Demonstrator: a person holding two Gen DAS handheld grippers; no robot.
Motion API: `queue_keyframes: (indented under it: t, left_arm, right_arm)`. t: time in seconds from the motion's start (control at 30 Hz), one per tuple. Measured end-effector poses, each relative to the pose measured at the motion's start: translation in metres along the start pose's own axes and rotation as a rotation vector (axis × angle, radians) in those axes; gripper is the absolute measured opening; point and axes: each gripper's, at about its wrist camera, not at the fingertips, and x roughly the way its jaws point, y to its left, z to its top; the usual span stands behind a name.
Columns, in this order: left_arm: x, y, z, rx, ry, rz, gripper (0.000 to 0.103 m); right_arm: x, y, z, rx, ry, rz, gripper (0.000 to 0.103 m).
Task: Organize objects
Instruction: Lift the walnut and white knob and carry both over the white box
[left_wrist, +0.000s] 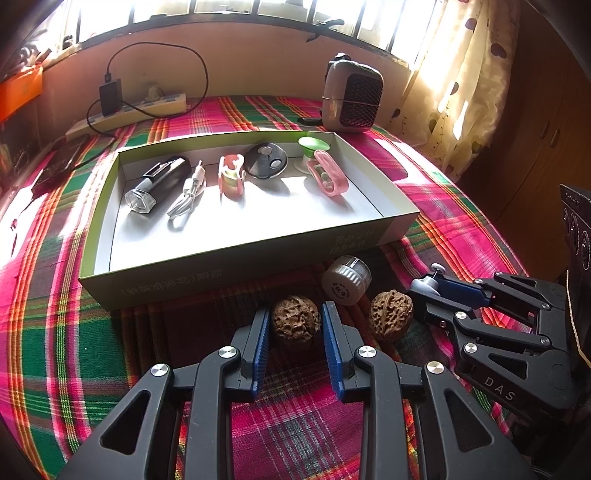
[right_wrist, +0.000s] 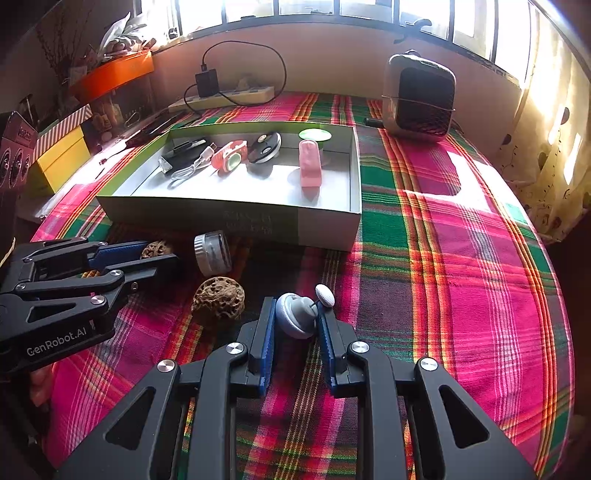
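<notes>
**Both grips set, box waiting**

Left hand-held gripper (left_wrist: 295, 325) is pinching a walnut (left_wrist: 295, 320) at lower centre. Right hand-held gripper (right_wrist: 295, 321) is clamping a small grey gadget (right_wrist: 295, 314). Round, ridged walnut is risking rolling free before reaching the box (left_wrist: 236, 254), mid-frame above.

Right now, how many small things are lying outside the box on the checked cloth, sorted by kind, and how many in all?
Walnuts: 2, one between the left gripper fingers, one beside it
Small jar with ribbed white lid: 1
Grey-blue gadget with a white knob, in the right gripper: 1
Total: 4
</notes>
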Motion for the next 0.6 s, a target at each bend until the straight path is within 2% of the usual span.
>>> queue_keyframes:
  t: [0.6]
  left_arm:
    - [-0.016,0.003,0.000,-0.001,-0.041,0.017,0.025]
  right_arm:
    - [-0.009,0.001,0.001,0.009,-0.025,-0.003,0.023]
